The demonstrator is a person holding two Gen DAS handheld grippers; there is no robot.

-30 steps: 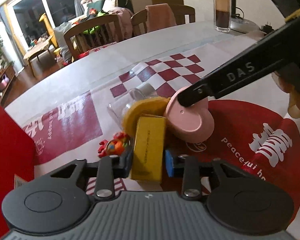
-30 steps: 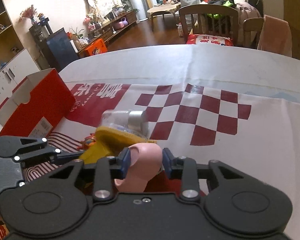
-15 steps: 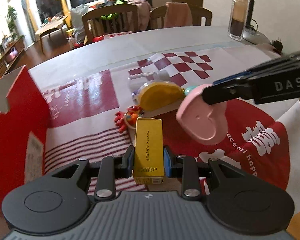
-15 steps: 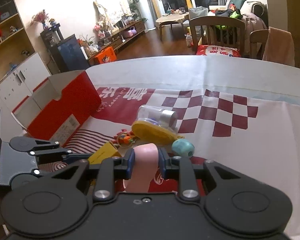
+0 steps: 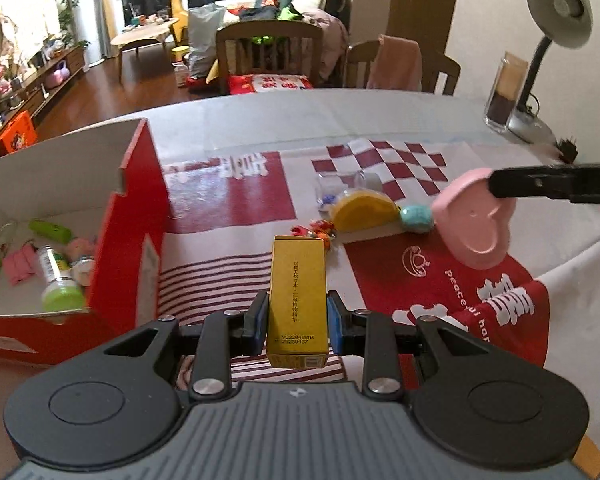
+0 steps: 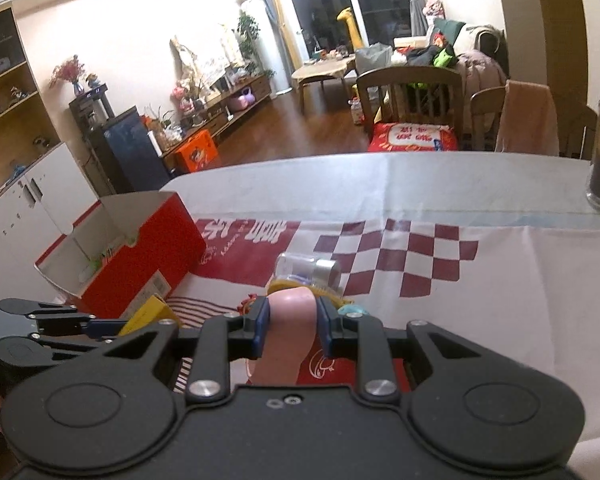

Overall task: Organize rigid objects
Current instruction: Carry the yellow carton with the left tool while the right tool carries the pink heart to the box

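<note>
— Grippers, pose?
— Left gripper (image 5: 297, 320): raised over the bench (image 5: 340, 120), fingers clenched on an upright yellow box (image 5: 298, 292). Right gripper (image 6: 291, 332): level, fingers clamped on a pink heart case (image 6: 284, 344), held above the cloth.
— View differences?
— Left view alone shows the red box (image 5: 128, 232) interior: green tube (image 5: 50, 230), bottle (image 5: 58, 280). Right view alone shows the cabinets (image 6: 32, 208).

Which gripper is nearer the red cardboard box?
Left. The left gripper, holding the yellow carton, sits just beside the red cardboard box; the right gripper, holding the pink heart-shaped case, is farther away.
</note>
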